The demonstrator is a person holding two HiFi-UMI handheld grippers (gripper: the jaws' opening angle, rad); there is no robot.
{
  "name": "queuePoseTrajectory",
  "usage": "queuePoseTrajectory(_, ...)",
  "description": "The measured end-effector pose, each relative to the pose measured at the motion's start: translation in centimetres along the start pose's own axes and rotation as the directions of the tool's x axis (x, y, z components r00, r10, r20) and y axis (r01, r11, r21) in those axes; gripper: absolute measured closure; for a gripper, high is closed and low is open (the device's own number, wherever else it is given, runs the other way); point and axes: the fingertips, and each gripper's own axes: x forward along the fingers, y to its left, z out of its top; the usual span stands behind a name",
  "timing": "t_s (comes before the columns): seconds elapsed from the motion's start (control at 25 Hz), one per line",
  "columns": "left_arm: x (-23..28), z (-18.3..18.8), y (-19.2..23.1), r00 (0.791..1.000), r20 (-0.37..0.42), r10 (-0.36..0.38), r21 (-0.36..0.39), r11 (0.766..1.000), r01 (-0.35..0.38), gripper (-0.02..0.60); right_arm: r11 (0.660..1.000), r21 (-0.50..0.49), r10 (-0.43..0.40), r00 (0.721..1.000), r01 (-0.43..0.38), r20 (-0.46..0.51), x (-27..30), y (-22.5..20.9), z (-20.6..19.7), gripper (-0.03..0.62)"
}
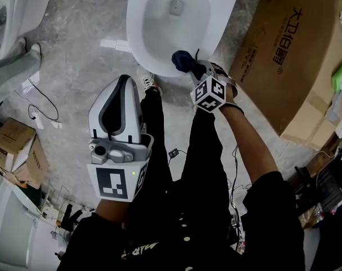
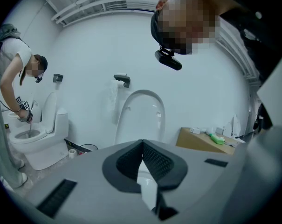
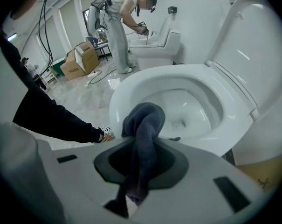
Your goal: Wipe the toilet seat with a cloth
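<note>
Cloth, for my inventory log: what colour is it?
Dark blue-grey cloth, best in the right gripper view.

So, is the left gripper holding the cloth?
No, the left gripper is empty with fingers together; the dark cloth sits in the right gripper.

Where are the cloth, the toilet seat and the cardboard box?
cloth (image 3: 143,119): right gripper view, its bunched upper end.
toilet seat (image 3: 134,85): right gripper view, its left side.
cardboard box (image 1: 284,55): head view, its top face.
</note>
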Motion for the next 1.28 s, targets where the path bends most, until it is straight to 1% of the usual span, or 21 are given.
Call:
queuePoseTrajectory(0.16, -0.3, -0.1, 0.1, 1.0, 0.002, 0.005, -0.006, 1.0, -0.005, 0.571, 1.0, -0.024, 0.011, 1.0, -0.011, 0.009, 0.2, 0.9, 0.3, 0.522)
queuePoseTrajectory(0.52, -1.0, -0.2, 1.2, 1.0, -0.001, 0.023, 0.01, 1.0, -0.023, 0.571, 0.994, -0.096, 0.045, 0.999, -0.043, 0.018, 0.6, 2.5, 1.2, 0.522)
queuePoseTrajectory(0.76, -1.4, -0.1, 1.7, 0.999, 0.004, 0.033, 0.005, 0.999, -0.033, 0.571, 0.982, -0.173, 0.078, 0.997, -0.075, 0.008, 1.2, 3.7, 2.3, 0.52)
queuePoseTrajectory(0.96, -1.6, -0.2, 2.2, 0.999, 0.003, 0.042, -0.001, 0.999, -0.042, 0.571, 0.971, -0.218, 0.1, 0.995, -0.096, 0.008, 1.7, 4.5, 3.5, 0.52)
queuePoseTrajectory(1.08, -1.6, -0.2, 2.5, 0.999, 0.0, 0.047, -0.003, 0.999, -0.047, 0.571, 0.957, -0.269, 0.113, 0.994, -0.107, 0.006, 2.0, 5.0, 4.2, 0.52)
queuePoseTrajectory(1.28, -1.6, -0.3, 3.2, 0.998, -0.001, 0.059, -0.005, 0.998, -0.059, 0.572, 0.899, -0.421, 0.126, 0.992, -0.12, -0.014, 2.6, 5.7, 5.3, 0.52)
